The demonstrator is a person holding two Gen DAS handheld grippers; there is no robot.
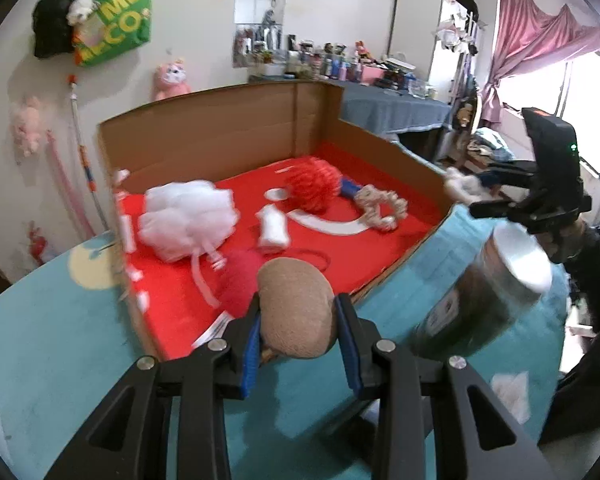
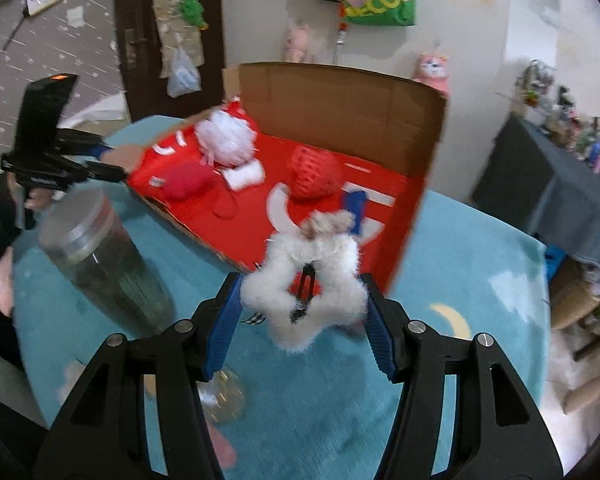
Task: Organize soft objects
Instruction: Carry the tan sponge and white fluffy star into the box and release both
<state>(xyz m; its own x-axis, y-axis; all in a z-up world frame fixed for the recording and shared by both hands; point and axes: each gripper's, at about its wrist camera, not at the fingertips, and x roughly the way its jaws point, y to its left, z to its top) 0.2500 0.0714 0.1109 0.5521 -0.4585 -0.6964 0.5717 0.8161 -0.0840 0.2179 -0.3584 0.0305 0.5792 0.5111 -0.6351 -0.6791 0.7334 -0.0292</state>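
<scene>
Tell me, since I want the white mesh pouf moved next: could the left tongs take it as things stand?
Probably not yet: the left tongs are shut on a tan plush piece. The white mesh pouf itself lies uncovered in the cardboard box.

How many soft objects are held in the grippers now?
2. A tan plush ball sits between the left gripper pads; a white fluffy star clip sits between the right gripper pads.

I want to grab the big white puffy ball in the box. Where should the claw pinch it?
Pinch the puff across its round fluffy middle, coming from above. It sits low on the red floor of the box with the cardboard wall close behind, so the top is the open side. Its thin string looks too floppy to grip.
</scene>
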